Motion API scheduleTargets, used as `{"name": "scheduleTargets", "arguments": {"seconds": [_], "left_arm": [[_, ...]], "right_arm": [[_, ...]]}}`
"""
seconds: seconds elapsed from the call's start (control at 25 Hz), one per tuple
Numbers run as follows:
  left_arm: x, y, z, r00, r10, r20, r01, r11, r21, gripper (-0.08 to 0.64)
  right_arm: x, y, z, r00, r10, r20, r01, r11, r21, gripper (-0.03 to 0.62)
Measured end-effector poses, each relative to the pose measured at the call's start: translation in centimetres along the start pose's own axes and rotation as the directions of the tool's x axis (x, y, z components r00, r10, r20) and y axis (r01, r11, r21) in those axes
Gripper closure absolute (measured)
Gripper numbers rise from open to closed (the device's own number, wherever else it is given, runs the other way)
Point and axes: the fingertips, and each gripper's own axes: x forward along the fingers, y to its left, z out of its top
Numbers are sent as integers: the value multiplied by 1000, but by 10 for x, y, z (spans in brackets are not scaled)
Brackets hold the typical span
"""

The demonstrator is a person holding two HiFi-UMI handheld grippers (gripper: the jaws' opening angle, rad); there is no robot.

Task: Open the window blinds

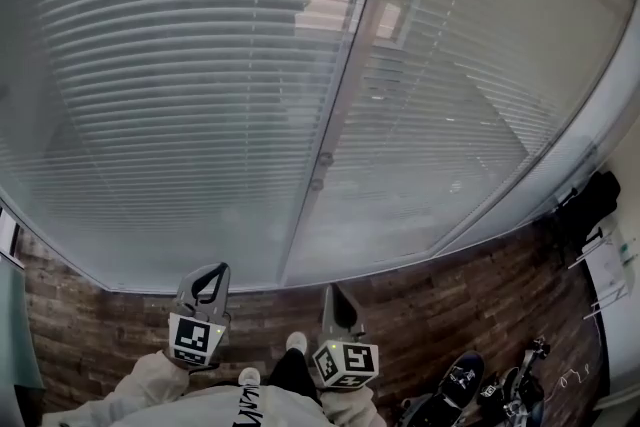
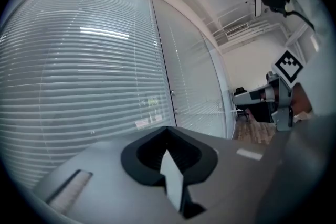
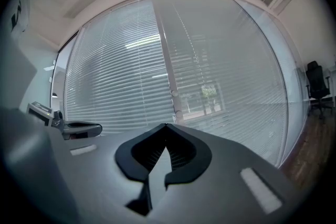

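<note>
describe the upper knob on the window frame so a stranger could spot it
Face the glass wall hung with horizontal blinds in two panels. A pale vertical post divides them, and partway up it sit two small round knobs, one just above the other. The upper knob is the one farther from the wooden floor, with the lower knob right beneath it.

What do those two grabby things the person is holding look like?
The left gripper and right gripper are grey, pointed pincers with black ribbed lining. Each carries a white cube with black square markers. The person wears cream sleeves.
</note>
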Motion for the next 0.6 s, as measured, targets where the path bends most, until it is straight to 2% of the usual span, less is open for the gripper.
{"name": "scheduleTargets", "arguments": {"seconds": [0.48,0.6], "left_arm": [[83,14,17,999,54,1,-54,999,-9,560],[99,12,9,997,83,-2,-83,996,-16,560]], "right_arm": [[80,-36,26,997,79,-16,-80,996,-32,591],[97,-48,21,994,109,-25,-109,993,-43,591]]}}
